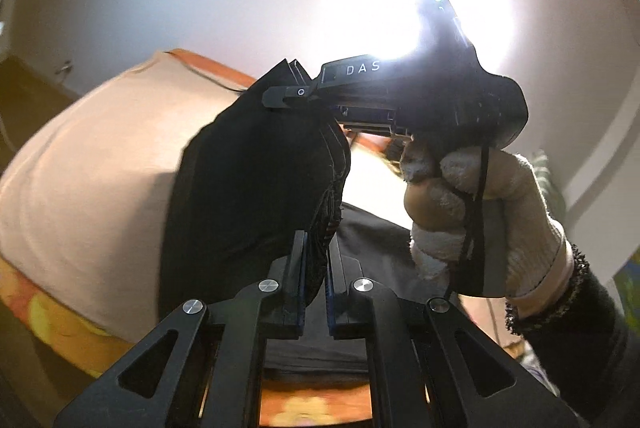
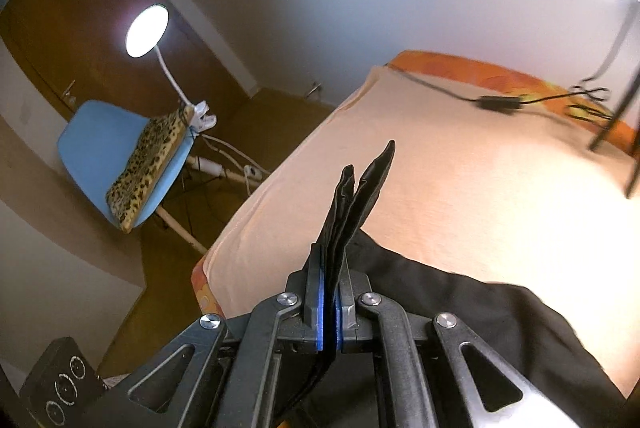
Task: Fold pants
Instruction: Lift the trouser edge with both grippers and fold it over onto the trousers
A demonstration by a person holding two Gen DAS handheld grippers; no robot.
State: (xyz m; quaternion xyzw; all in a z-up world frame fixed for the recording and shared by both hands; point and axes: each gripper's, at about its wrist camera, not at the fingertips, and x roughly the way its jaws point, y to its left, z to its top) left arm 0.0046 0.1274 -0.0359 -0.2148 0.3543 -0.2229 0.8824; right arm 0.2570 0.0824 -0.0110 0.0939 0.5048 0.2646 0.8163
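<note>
The black pants [image 1: 256, 184] hang lifted above the bed. My left gripper [image 1: 316, 248] is shut on a bunched edge of them. In the left wrist view my right gripper [image 1: 288, 96] shows ahead, held by a gloved hand [image 1: 480, 212], and pinches the upper edge of the same fabric. In the right wrist view my right gripper [image 2: 330, 268] is shut on folded layers of the pants [image 2: 352, 204], which stick up past the jaws. The rest of the pants [image 2: 480, 304] trail down onto the peach sheet.
The bed [image 2: 460, 168] has a peach sheet over an orange flowered mattress. A black cable with an adapter [image 2: 498, 103] lies at its far side, by thin stand legs [image 2: 612, 124]. A blue chair [image 2: 104, 152] with a leopard cushion and a lamp [image 2: 146, 26] stand left on the floor.
</note>
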